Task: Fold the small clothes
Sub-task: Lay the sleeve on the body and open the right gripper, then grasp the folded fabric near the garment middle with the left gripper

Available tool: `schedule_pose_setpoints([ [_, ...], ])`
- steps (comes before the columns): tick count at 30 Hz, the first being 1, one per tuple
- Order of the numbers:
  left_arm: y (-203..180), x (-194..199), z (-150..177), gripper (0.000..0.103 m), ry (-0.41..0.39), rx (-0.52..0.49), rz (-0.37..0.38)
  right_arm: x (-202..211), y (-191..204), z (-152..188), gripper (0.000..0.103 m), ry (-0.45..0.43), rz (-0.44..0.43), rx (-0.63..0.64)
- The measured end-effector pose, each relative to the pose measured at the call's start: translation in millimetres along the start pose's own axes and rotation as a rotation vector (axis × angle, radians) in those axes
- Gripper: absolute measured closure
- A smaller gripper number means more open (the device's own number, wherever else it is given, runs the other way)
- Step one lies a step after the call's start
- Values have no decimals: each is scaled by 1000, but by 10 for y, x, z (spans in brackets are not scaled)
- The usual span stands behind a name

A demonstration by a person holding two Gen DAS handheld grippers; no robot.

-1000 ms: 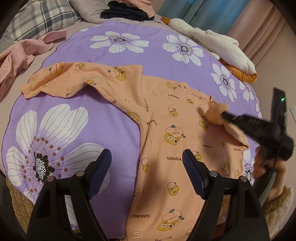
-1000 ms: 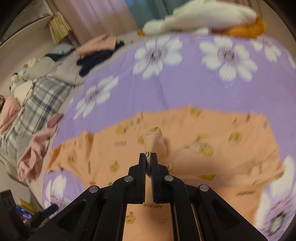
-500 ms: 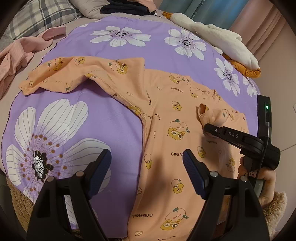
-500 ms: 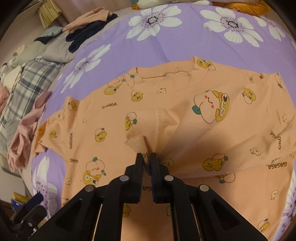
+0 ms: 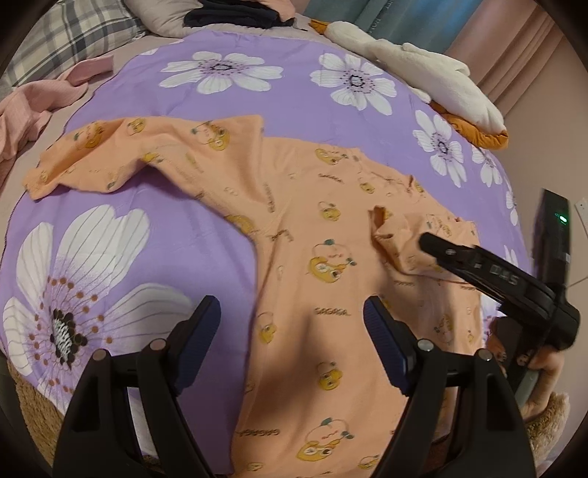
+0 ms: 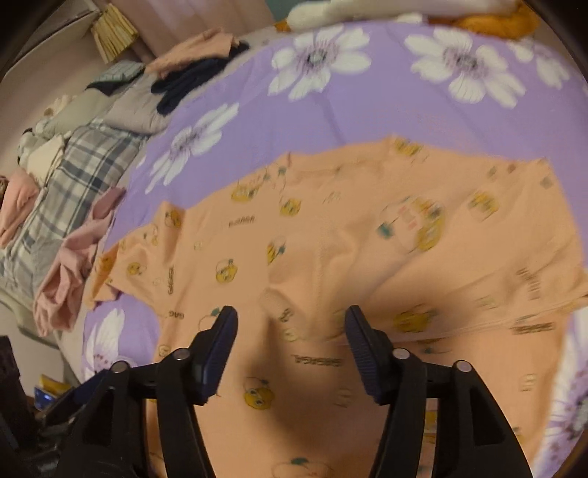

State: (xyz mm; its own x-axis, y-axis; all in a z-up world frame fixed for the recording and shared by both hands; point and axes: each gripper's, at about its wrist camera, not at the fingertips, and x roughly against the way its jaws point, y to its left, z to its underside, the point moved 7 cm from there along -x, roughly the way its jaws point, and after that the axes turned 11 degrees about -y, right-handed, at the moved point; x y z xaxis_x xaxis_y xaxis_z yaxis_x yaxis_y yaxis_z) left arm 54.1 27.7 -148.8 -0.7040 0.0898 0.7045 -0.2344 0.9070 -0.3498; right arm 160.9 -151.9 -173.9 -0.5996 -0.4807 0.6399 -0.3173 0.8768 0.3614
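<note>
An orange long-sleeved top [image 5: 305, 235] printed with yellow cartoon figures lies spread on the purple flowered sheet [image 5: 147, 228]. One sleeve [image 5: 95, 154] stretches out to the left. The other sleeve lies folded in over the body, its cuff [image 5: 389, 228] resting on the chest. My left gripper [image 5: 290, 331] hovers open over the lower part of the top. My right gripper [image 6: 290, 331], whose side shows in the left wrist view [image 5: 433, 250], is opening its jaws just above the folded sleeve [image 6: 279, 294], and nothing is pinched between them.
A white and orange plush toy [image 5: 433, 77] lies at the sheet's far right edge. Pink clothes [image 5: 25, 114] and a checked pillow [image 5: 73, 33] lie to the left, dark clothes [image 5: 235, 16] at the back. A hand [image 5: 540, 367] holds the right gripper's handle.
The right gripper carried the sleeve cuff in over the top's body, laid it down and opened, letting the cuff go. The left gripper stayed open in about the same place.
</note>
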Motion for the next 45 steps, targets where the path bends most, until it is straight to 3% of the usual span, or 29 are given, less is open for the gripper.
schedule_pose_setpoints([
  [4,-191,-54,-80,22,-3,-18,51,321,-297,-138,30,-87,48,-50],
  [12,-674,-432,-203,22,39,-78,151,812,-1061,-114,30,-177,243,-163],
  [16,-889,-727,-284,22,61,-82,201,901,-1282,-49,30,-182,270,-218],
  [19,-999,-998,-257,22,124,-60,274,939,-1400,16,30,-178,290,-236],
  [23,-985,-1262,-201,23,185,-22,254,994,-1495,85,30,-172,302,-246],
  [29,-1105,-1365,-156,23,202,19,341,1013,-1606,141,30,-171,311,-281],
  [32,-1183,-1392,-138,25,198,0,339,1008,-1594,155,30,-167,308,-273],
  [35,-1202,-1417,-126,39,193,8,319,1007,-1584,168,30,-167,304,-275],
  [37,-1193,-1439,-127,54,184,17,296,1002,-1580,172,30,-164,306,-275],
  [41,-1165,-1461,-134,67,164,37,257,996,-1583,192,30,-160,304,-280],
  [43,-1170,-1453,-142,89,157,18,231,997,-1591,203,30,-158,306,-283],
  [45,-1169,-1422,-162,98,128,-5,207,1001,-1595,208,30,-159,307,-286],
])
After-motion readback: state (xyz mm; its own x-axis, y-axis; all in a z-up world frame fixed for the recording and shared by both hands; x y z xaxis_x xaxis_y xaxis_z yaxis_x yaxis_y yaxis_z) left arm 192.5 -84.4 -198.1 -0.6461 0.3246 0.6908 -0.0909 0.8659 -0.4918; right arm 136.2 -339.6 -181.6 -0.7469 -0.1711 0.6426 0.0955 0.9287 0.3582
